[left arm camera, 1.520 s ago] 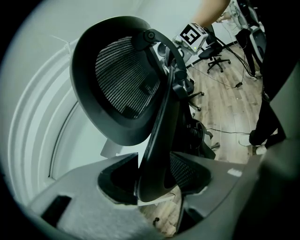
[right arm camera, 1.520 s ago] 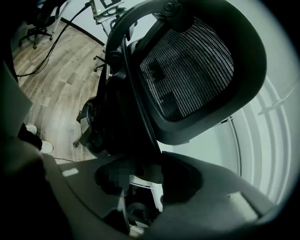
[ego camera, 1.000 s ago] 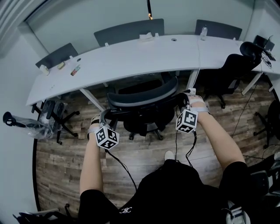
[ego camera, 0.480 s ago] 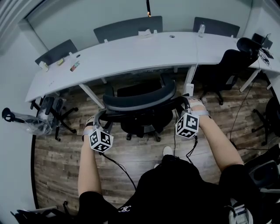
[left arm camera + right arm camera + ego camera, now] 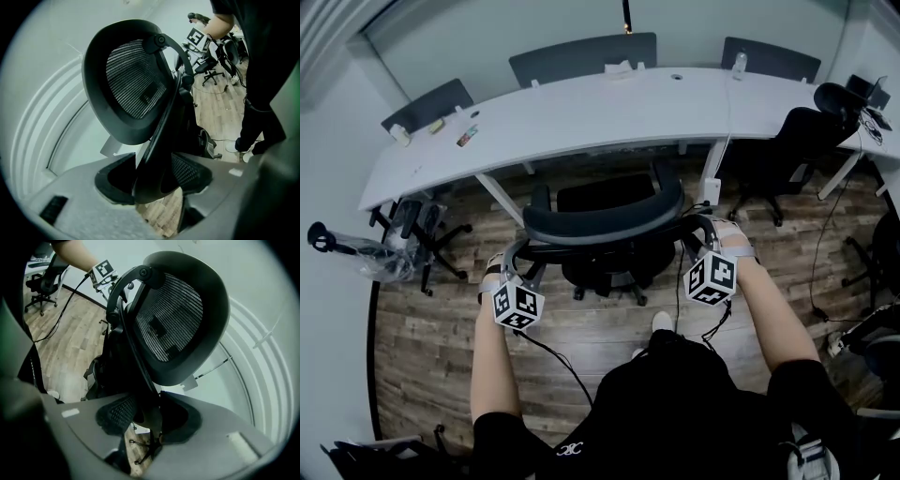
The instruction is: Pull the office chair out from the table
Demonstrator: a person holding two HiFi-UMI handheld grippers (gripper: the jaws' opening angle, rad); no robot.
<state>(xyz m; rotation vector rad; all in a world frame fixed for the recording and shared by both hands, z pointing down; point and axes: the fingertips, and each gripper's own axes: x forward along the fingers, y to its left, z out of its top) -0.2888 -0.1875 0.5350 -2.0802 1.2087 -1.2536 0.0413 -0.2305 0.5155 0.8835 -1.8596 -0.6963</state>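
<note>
Grip is what decides this step. At lower left of centre in the head view, the left gripper [image 5: 521, 259] has its jaws closed on the dark frame bar [image 5: 157, 154] at the left end of the office chair [image 5: 605, 220] back. The left gripper view shows that bar wedged between the two pads. The right gripper [image 5: 699, 232], right of centre, clamps the frame bar at the other end, and its own view shows the dark strut pinched between its pads in the same way.

The chair stands mid-frame with its back toward the person. Its seat [image 5: 602, 192] lies close to the near edge of the curved white table [image 5: 581, 117], and whether it has fully cleared that edge cannot be told.

To pull well, both hands should probably draw evenly and straight toward the bottom of the frame. An uneven pull would likely swivel the chair rather than roll it. The bars look smooth and narrow, so the jaws need to sit square on them or they may slide along the frame.

A high pull might tilt the back instead of moving the wheeled base [image 5: 605, 281], so a level, steady draw seems wiser than a jerk. The cable [image 5: 553, 352] trails across the floor [image 5: 422, 347] and the person's foot [image 5: 661, 326] sits just behind the base. Stepping back with the pull should make room.
</note>
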